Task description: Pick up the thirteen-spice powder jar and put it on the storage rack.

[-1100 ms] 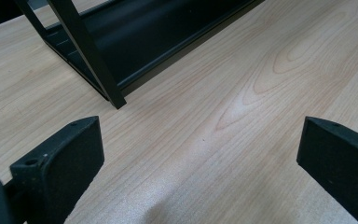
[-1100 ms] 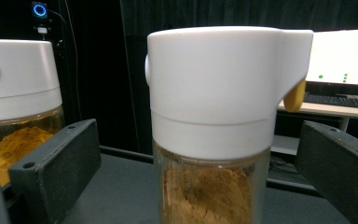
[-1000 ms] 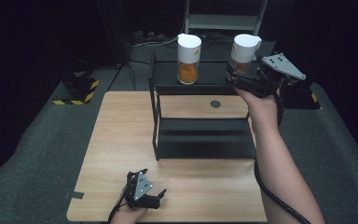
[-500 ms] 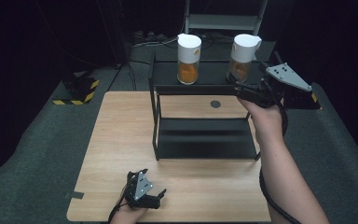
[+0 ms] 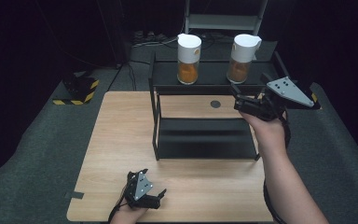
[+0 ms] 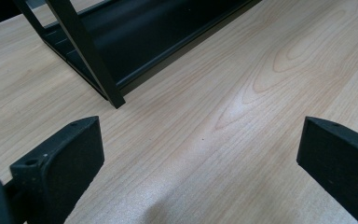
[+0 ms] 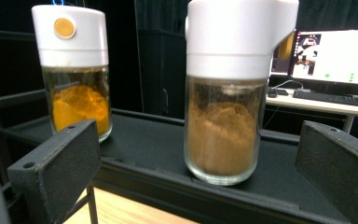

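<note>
Two glass jars with white lids stand on the top shelf of a black rack (image 5: pixel 200 81): one with orange powder (image 5: pixel 189 58) at the left, one with brown powder (image 5: pixel 242 57) at the right. My right gripper (image 5: pixel 240 102) is open, held just in front of and below the brown jar. In the right gripper view the brown jar (image 7: pixel 227 135) stands upright between and beyond the open jaws (image 7: pixel 198 140), untouched, with the orange jar (image 7: pixel 77 93) to its left. My left gripper (image 5: pixel 151 184) rests open near the table's front edge. Bare wood (image 6: pixel 242 93) lies between its jaws (image 6: pixel 200 140).
The rack's lower shelf (image 5: pixel 205 140) sits on the wooden table (image 5: pixel 116 140), and its front leg (image 6: pixel 88 56) is close ahead of the left gripper. A small dark disc (image 5: pixel 215 103) lies on the table under the top shelf. A yellow-black striped block (image 5: pixel 77 91) lies on the floor at left.
My right gripper has drawn back from the brown jar, down and toward the person. The jar stays upright on the shelf. The left gripper has not moved.
</note>
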Demonstrator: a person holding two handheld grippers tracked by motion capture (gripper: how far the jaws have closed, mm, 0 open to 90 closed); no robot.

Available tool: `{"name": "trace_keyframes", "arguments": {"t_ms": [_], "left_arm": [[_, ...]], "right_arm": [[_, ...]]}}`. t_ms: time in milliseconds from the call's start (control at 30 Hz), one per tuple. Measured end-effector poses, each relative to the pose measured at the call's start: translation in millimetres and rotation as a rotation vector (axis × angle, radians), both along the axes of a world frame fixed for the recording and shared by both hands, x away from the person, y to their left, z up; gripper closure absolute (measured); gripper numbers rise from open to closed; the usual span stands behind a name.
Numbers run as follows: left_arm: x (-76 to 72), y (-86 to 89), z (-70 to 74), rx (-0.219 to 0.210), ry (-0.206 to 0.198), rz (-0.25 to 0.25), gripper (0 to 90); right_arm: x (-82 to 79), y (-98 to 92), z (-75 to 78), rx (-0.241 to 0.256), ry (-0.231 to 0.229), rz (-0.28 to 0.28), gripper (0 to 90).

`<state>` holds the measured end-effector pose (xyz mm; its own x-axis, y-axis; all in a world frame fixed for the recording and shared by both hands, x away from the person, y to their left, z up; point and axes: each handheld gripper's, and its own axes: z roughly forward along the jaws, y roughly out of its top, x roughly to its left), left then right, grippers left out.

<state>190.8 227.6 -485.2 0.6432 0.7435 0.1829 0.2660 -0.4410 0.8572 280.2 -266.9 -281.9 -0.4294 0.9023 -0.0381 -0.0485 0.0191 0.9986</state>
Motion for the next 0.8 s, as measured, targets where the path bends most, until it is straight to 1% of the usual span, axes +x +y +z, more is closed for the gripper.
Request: {"name": "trace_keyframes", "arguments": {"t_ms": [200, 233, 300, 433, 500, 567, 600, 633, 733, 767, 800], "left_arm": [[-0.1, -0.4, 0.1, 0.003, 0.0, 0.001, 0.8], [-0.2, -0.5, 0.1, 0.003, -0.001, 0.001, 0.8], [-0.1, -0.7, 0.3, 0.005, -0.001, 0.0, 0.8], [-0.4, -0.8, 0.1, 0.007, -0.004, -0.002, 0.8], [-0.4, -0.7, 0.1, 0.005, -0.002, 0.0, 0.8], [-0.4, -0.7, 0.1, 0.005, -0.002, 0.0, 0.8], [-0.4, -0.8, 0.1, 0.005, -0.002, 0.0, 0.8], [-0.3, -0.9, 0.2, 0.007, -0.002, -0.001, 0.8], [-0.4, -1.2, 0.2, 0.008, -0.002, 0.0, 0.8], [-0.4, -1.2, 0.2, 0.008, -0.002, 0.0, 0.8], [-0.3, -1.2, 0.3, 0.009, -0.002, -0.001, 0.8]], "right_arm": [[-11.5, -1.8, -8.0, -0.013, 0.0, 0.005, 0.0], [-14.1, -3.0, -10.4, -0.024, -0.002, 0.012, 0.0], [-15.7, -3.0, -11.3, -0.027, 0.002, 0.013, 0.0], [-22.0, -5.1, -17.9, -0.03, 0.003, 0.019, 0.0], [-27.1, -6.9, -24.4, -0.036, 0.004, 0.027, 0.0], [-28.8, -7.1, -26.6, -0.039, 0.005, 0.027, 0.0], [-31.7, -8.0, -31.1, -0.045, 0.008, 0.029, 0.0], [-31.7, -8.0, -31.1, -0.045, 0.008, 0.029, 0.0], [-36.9, -8.3, -39.4, -0.07, 0.01, 0.033, 0.0], [-36.9, -8.3, -39.4, -0.07, 0.01, 0.033, 0.0], [-39.2, -8.7, -44.1, -0.072, 0.018, 0.036, 0.0]]}}
